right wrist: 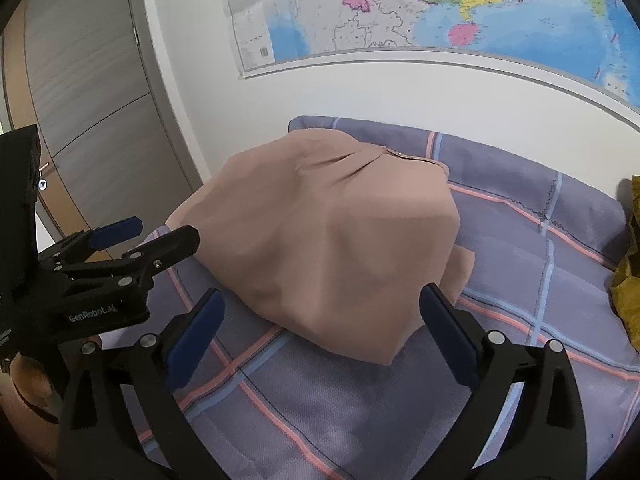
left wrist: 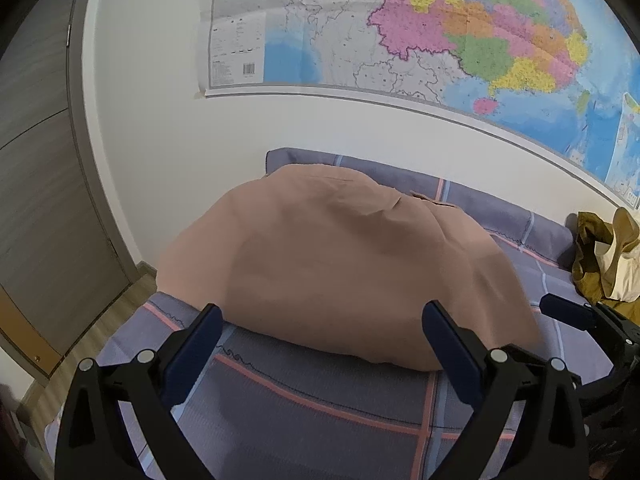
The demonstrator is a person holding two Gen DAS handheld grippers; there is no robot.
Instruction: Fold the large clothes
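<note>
Both jaws stand wide and empty: the left hand-held gripper [left wrist: 320, 344] and the right hand-held gripper [right wrist: 322, 328] hover over the bed [right wrist: 360, 408]. Just beyond them the tan garment [left wrist: 328, 272] lies folded on the plaid sheet. Farther right sits what seems an olive jacket [left wrist: 604, 256], partly cut off.

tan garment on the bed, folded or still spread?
Folded. The tan garment lies on the plaid bedsheet as a doubled-over bundle, a lower layer peeking out at its right edge.

We list as partly unseen: wall map [left wrist: 440, 40] cut off at the top edge, olive garment [right wrist: 628, 264] cropped at right, bedsheet [right wrist: 520, 248] hidden beneath the folded pink garment [right wrist: 328, 240].
</note>
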